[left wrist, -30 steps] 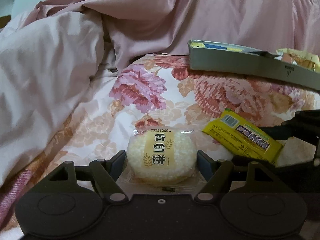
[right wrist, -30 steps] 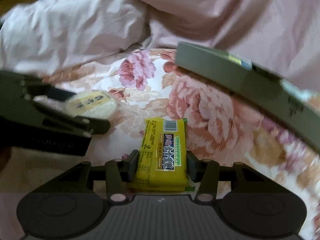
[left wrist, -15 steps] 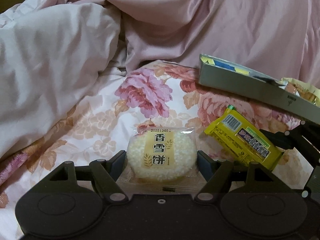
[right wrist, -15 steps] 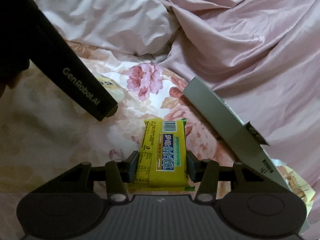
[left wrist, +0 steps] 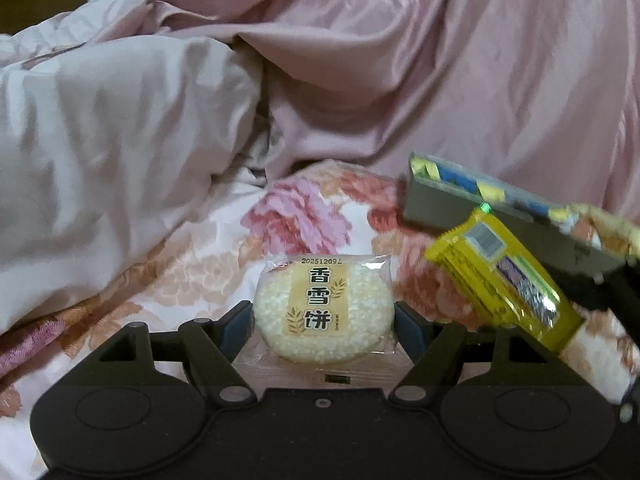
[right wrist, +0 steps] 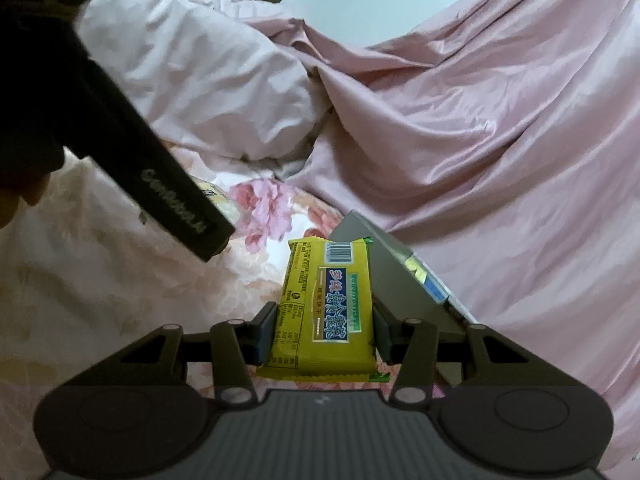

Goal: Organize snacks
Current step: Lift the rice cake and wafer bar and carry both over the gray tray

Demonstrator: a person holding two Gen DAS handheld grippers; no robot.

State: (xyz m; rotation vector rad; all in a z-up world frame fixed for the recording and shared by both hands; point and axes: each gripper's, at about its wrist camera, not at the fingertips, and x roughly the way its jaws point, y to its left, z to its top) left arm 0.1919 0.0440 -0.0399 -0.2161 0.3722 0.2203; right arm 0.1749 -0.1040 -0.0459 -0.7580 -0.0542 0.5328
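My left gripper (left wrist: pixel 323 322) is shut on a round rice cracker in a clear wrapper (left wrist: pixel 323 308), held above the floral bedsheet (left wrist: pixel 192 268). My right gripper (right wrist: pixel 320 330) is shut on a yellow snack bar (right wrist: pixel 326 304), tilted and lifted off the sheet; the same yellow snack bar (left wrist: pixel 504 276) shows at the right of the left wrist view. A grey box (left wrist: pixel 448 208) holding several snack packets lies just beyond the bar. The grey box (right wrist: pixel 384 276) appears behind the bar in the right wrist view, where the left gripper's black body (right wrist: pixel 152 176) crosses the upper left.
A rumpled pink duvet (left wrist: pixel 400 72) is heaped behind and to the left, with a paler fold (left wrist: pixel 112 152) beside it. A loose snack wrapper (left wrist: pixel 612 232) sticks out at the box's right end. A hand (right wrist: pixel 16 200) shows at the left edge.
Both grippers have rolled and lifted with their snacks. The yellow bar has risen and tilted toward the grey box. The rice cracker stays gripped as before.
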